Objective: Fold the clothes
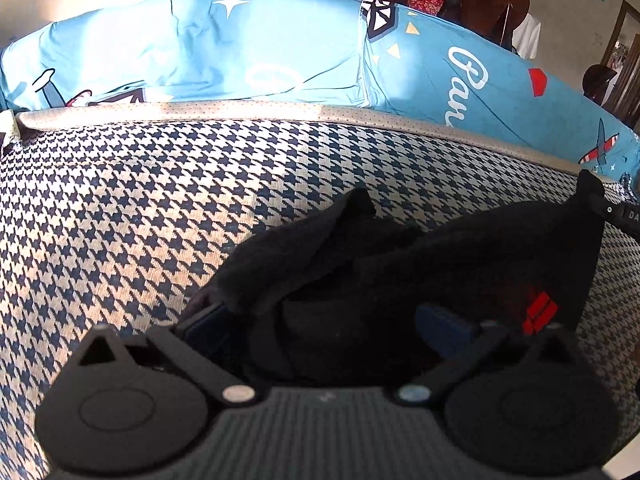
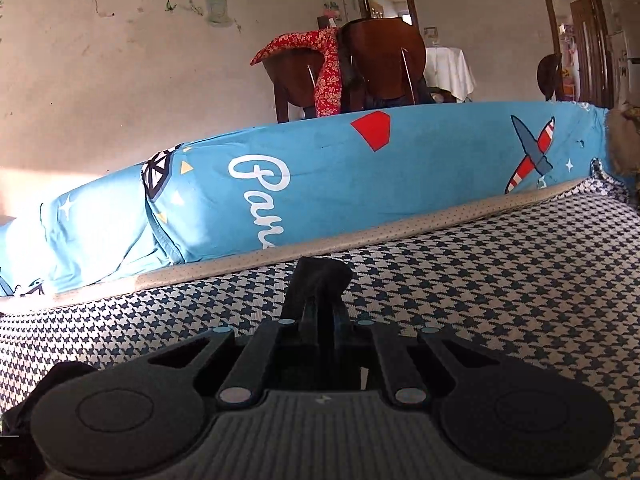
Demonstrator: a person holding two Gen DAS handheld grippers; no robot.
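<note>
The black garment (image 1: 400, 264) is lying on the houndstooth cover (image 1: 140, 200), spreading toward 2 o'clock from the wide-spread left gripper (image 1: 332, 320). The right gripper (image 2: 320, 308) is seemingly pinching a corner at 12 o'clock.

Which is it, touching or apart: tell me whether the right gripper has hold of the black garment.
Touching. The right wrist view shows the right gripper with its jaws closed together on a fold of the black garment, which sticks up past them over the houndstooth cover.

Both tongs, left (image 1: 340, 320) and right (image 2: 324, 320): matte black plastic, ribbed grey centre plate, two round black side discs, silver pivot screws, blue finger pads (image 1: 444, 326).
</note>
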